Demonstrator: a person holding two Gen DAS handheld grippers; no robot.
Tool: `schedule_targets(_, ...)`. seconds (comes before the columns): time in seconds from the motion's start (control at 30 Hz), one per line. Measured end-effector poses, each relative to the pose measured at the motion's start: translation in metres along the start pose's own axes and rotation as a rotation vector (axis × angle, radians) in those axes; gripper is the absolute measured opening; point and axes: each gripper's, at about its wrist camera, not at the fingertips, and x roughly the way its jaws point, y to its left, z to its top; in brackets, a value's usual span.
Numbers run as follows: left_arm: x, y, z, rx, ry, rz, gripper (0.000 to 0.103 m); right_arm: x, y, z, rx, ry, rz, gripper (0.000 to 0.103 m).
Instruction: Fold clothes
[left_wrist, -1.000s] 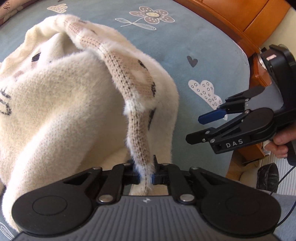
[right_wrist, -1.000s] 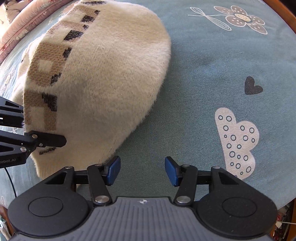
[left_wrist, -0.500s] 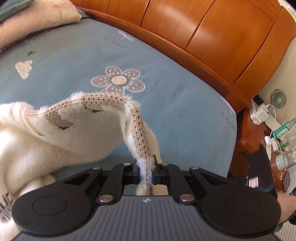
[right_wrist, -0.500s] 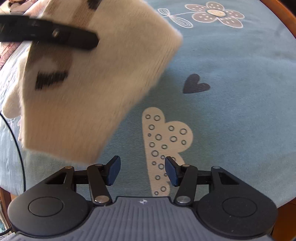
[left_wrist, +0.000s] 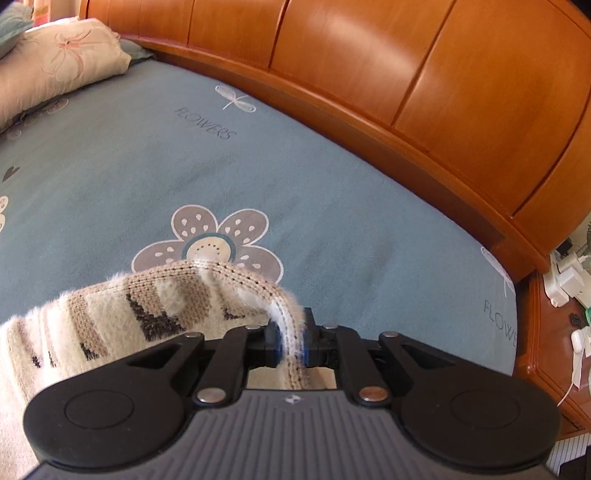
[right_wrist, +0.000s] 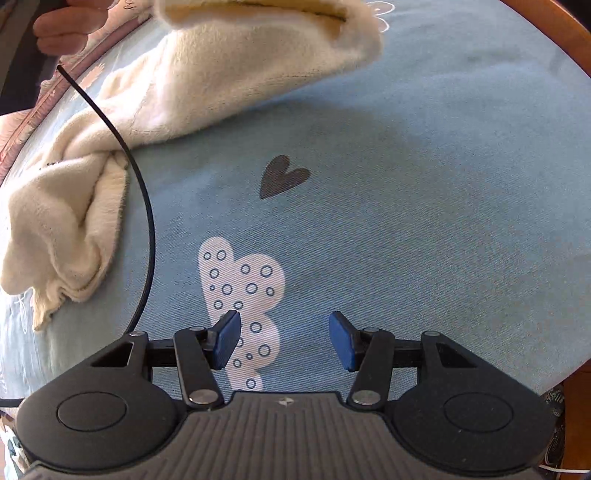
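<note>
A fluffy cream sweater (left_wrist: 122, 314) with a tan and dark knitted hem band hangs lifted over the blue bedsheet (left_wrist: 295, 177). My left gripper (left_wrist: 291, 341) is shut on the hem band, which bends up out of the jaws and trails off to the left. In the right wrist view the same sweater (right_wrist: 221, 66) stretches from the top edge down to a crumpled part at the left, lying on the sheet. My right gripper (right_wrist: 284, 339) stands open above the sheet with nothing between its blue pads, well clear of the cloth.
A curved wooden headboard (left_wrist: 424, 81) runs along the far side of the bed. A floral pillow (left_wrist: 62, 62) lies at the upper left. A bedside stand with chargers (left_wrist: 565, 280) is at the right. A black cable (right_wrist: 140, 192) arcs past the sweater; a hand (right_wrist: 62, 29) shows at top left.
My left gripper has carried the hem across the bed toward the headboard, stretching the sweater out. The right gripper slid over the sheet, staying open; the sweater now lies farther up and left of it.
</note>
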Motion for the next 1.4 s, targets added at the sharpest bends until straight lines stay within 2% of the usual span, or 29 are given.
schedule_targets(0.17, 0.001, 0.005, -0.008, -0.010, -0.013, -0.004, 0.018, 0.000, -0.003, 0.003, 0.009, 0.006, -0.003, 0.058)
schedule_targets(0.23, -0.005, 0.013, -0.012, -0.034, -0.027, -0.007, 0.029, 0.002, 0.001, 0.004, -0.002, 0.011, -0.003, 0.058)
schedule_targets(0.3, -0.015, 0.025, -0.015, -0.051, -0.063, -0.003, 0.034, 0.005, 0.005, 0.007, -0.013, 0.016, -0.004, 0.058)
schedule_targets(0.43, -0.038, 0.050, -0.008, -0.105, -0.141, 0.027, 0.035, 0.003, 0.014, 0.012, -0.040, 0.015, -0.008, 0.058)
schedule_targets(0.53, -0.052, 0.067, -0.009, -0.131, -0.151, 0.062, 0.035, 0.008, 0.021, 0.017, -0.051, 0.018, -0.012, 0.058)
schedule_targets(0.6, -0.061, 0.076, -0.022, -0.143, -0.147, 0.068, 0.036, 0.009, 0.029, 0.021, -0.067, 0.020, -0.010, 0.058)
schedule_targets(0.73, -0.072, 0.087, -0.060, -0.136, -0.081, 0.105, 0.036, 0.012, 0.046, 0.024, -0.106, 0.028, 0.004, 0.058)
schedule_targets(1.07, -0.123, 0.082, -0.183, -0.148, 0.098, 0.119, 0.037, 0.028, 0.095, 0.020, -0.190, 0.081, 0.027, 0.058)
schedule_targets(1.2, -0.147, 0.081, -0.220, -0.110, 0.117, 0.155, 0.038, 0.033, 0.116, 0.018, -0.227, 0.095, 0.028, 0.058)
schedule_targets(1.4, -0.181, 0.086, -0.256, -0.150, 0.088, 0.131, 0.039, 0.040, 0.151, 0.012, -0.292, 0.108, 0.032, 0.058)
